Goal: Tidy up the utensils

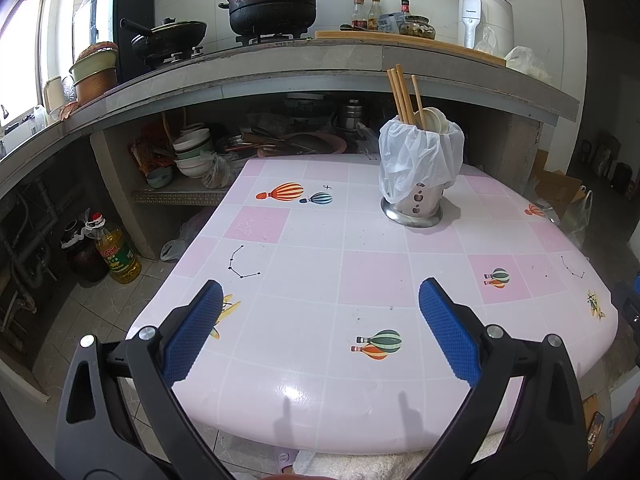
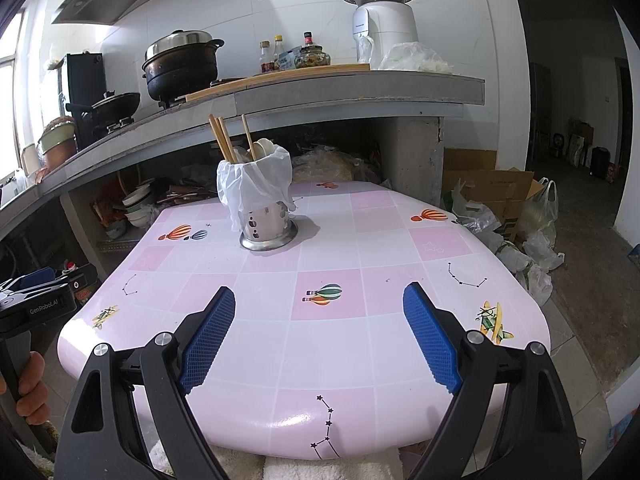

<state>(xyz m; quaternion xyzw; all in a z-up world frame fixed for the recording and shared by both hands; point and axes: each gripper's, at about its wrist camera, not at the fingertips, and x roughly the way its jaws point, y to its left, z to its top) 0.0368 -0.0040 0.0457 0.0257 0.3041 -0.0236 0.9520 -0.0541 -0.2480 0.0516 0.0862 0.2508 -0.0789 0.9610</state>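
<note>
A steel utensil holder (image 1: 416, 200) lined with a white plastic bag stands on the far part of the pink tiled table (image 1: 304, 240). Wooden chopsticks (image 1: 402, 94) and white spoons (image 1: 434, 118) stick out of it. The holder also shows in the right wrist view (image 2: 266, 224), with chopsticks (image 2: 224, 138). My left gripper (image 1: 320, 292) is open and empty above the table's near edge. My right gripper (image 2: 320, 298) is open and empty, also near the front edge. The left gripper's body shows at the left in the right wrist view (image 2: 36, 300).
A concrete counter (image 1: 320, 60) behind the table carries a black pot (image 1: 272, 0), a wok, bottles and a white appliance (image 1: 484, 16). Bowls and pans sit under it. An oil bottle (image 1: 114, 250) stands on the floor left; a cardboard box (image 2: 492, 196) and bags lie right.
</note>
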